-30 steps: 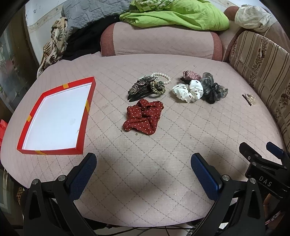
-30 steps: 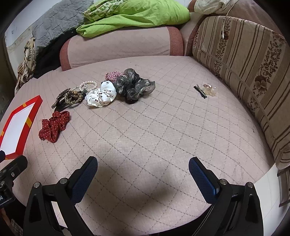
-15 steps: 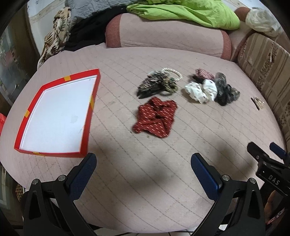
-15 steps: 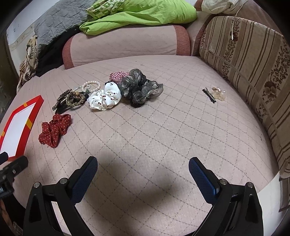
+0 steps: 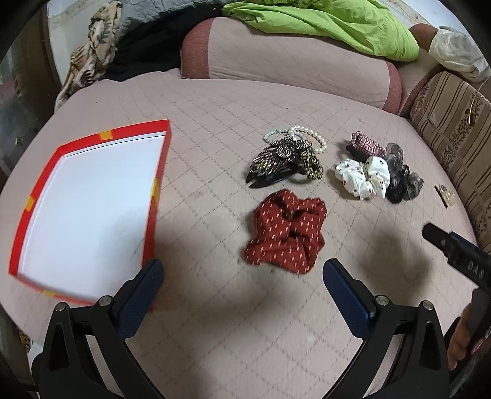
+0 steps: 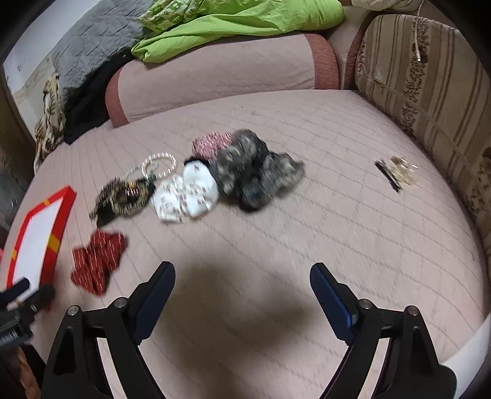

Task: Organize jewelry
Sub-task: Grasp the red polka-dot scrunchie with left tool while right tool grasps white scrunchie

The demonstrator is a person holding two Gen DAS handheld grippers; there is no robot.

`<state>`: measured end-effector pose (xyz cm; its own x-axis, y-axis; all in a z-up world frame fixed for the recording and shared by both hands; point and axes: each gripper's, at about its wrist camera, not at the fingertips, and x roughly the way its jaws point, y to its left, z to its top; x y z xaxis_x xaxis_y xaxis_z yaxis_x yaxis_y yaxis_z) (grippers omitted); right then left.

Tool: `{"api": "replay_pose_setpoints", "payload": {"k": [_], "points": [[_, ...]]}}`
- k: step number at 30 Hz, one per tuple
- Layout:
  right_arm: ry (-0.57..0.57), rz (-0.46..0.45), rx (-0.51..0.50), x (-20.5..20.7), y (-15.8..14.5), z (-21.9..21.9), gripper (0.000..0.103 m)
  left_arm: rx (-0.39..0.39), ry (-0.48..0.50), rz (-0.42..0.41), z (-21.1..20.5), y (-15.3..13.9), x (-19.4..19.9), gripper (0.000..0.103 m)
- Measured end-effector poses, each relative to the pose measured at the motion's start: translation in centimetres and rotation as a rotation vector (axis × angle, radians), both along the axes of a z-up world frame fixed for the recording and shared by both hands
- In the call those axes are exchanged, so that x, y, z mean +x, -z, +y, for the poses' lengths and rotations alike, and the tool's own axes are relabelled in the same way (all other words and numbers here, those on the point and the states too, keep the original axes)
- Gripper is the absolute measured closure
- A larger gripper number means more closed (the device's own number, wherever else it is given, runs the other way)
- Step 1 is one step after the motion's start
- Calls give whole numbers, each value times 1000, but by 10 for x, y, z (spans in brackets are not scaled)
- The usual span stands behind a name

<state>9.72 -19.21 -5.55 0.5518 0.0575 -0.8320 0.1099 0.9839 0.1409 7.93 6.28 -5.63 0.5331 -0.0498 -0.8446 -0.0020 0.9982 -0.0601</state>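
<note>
Red polka-dot scrunchie [image 5: 287, 234] lies just ahead of left gripper [image 5: 242, 277], fingers spread, empty; right gripper [image 6: 242, 284] likewise spread, empty; red-rimmed tray [image 5: 155, 190] left.

A lime-green blanket [image 5: 331, 27] lies on the pink bolster [image 5: 291, 64] — beside it, a grey quilt [image 6: 89, 46] and striped cushion [image 6: 429, 79].

Two wrist fisheyes over one quilted pink cushion [image 5: 245, 322]

Each camera looked forward and down past its own spread jaws. The left view sat close, a red polka-dot fabric scrunchie [image 5: 287, 234] just ahead between them; the right view, blurred, had it [image 6: 96, 261] beyond its left jaw. Both shared the red-rimmed white tray [image 5: 158, 172].
</note>
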Motion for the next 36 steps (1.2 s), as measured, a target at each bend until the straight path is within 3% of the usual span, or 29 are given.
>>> {"api": "replay_pose_setpoints", "payload": {"k": [8,14,17,19,20,21,22,26,36], "points": [[-15,-15,75,55,10,16,14,-15,32,21,-3,23,39,0],[-7,12,106,80,26,25,17,-26,67,56,-6,42,58,18],[-3,27,116,86,34,29,25,-41,80,88,-9,52,65,37],[-4,41,121,90,40,31,35,-30,82,99,-12,55,67,60],[-7,49,130,91,42,32,51,-13,80,87,-14,55,66,66],[-11,62,142,93,45,31,67,-9,85,85,-15,54,65,86],[-16,78,158,93,47,31,72,-14,89,95,-17,54,64,91],[-30,72,169,86,42,33,88,-50,79,98,-12,46,57,93],[-155,3,152,47,-5,69,91,-155,-16,13,42,-9,20,93]]}}
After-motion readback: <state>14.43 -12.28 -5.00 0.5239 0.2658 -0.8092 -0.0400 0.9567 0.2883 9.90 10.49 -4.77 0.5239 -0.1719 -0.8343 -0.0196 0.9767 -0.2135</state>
